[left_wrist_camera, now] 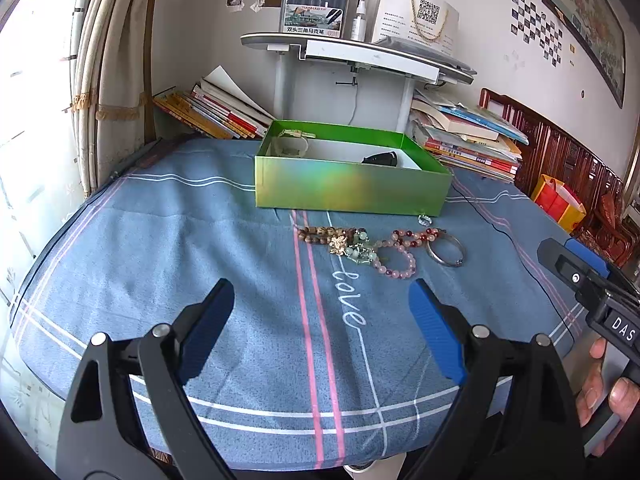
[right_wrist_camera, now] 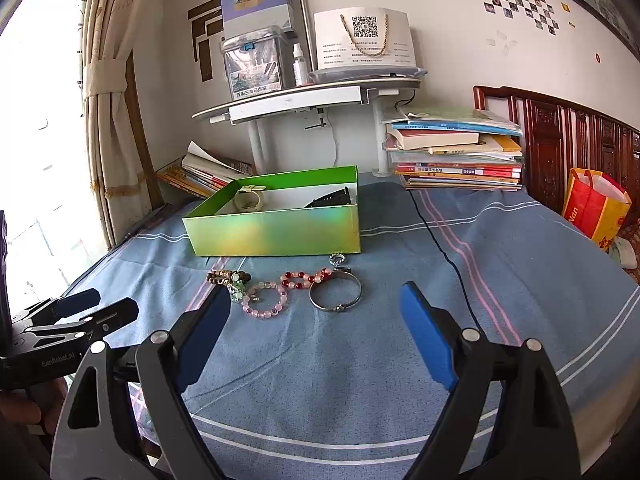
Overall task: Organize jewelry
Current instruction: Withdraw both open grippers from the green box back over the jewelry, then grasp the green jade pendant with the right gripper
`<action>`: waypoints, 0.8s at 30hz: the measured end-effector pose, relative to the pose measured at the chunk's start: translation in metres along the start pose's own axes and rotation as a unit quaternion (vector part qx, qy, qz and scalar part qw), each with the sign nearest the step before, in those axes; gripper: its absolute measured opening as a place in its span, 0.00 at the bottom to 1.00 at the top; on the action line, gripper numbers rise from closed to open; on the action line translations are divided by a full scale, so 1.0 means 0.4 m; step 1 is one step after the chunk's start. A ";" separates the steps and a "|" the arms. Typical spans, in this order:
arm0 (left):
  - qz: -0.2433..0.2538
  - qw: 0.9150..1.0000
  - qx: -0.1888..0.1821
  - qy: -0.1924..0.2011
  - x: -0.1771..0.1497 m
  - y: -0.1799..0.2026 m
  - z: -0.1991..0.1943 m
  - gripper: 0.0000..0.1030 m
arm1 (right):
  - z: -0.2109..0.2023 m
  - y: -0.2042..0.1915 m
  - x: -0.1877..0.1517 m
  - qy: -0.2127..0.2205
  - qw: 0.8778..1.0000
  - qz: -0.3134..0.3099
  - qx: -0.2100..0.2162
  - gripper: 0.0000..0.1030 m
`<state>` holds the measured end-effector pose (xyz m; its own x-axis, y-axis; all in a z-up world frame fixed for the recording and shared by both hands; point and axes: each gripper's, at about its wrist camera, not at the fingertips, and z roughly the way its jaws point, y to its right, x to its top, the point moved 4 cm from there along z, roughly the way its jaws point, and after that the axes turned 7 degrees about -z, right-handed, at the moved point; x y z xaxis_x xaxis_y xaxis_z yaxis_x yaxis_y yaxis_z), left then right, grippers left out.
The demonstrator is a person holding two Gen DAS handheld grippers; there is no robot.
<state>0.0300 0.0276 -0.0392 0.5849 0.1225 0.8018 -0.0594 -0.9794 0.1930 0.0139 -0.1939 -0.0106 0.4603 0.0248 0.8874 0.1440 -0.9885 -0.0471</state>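
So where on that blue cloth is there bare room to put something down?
Bare cloth lies between the jewelry row and both open tools. Left of the green box is clear too. It is crowded just in front of the box, and books fill the back.

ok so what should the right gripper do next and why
Probably ease the open right gripper forward and down onto the silver metal bangle. It lies nearest ahead, apart from the bead bracelets, just outside the shiny green cardboard box.
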 end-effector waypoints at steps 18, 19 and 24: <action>-0.002 1.000 0.000 -0.006 -0.004 -0.008 0.019 0.86 | 0.075 -0.030 -0.011 -0.031 0.999 -0.006 0.038 0.82; -0.003 1.000 0.000 -0.007 -0.004 -0.011 0.021 0.86 | 0.086 -0.038 -0.008 -0.033 0.998 -0.012 0.043 0.80; -0.010 1.000 0.004 -0.007 0.001 -0.031 0.027 0.86 | 0.157 -0.087 0.011 -0.055 0.995 -0.043 0.066 0.76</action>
<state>0.0399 0.0382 -0.0474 0.5978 0.1401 0.7893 -0.0408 -0.9780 0.2045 0.0658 -0.1501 -0.0340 0.5339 0.1322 0.8352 0.2969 -0.9541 -0.0387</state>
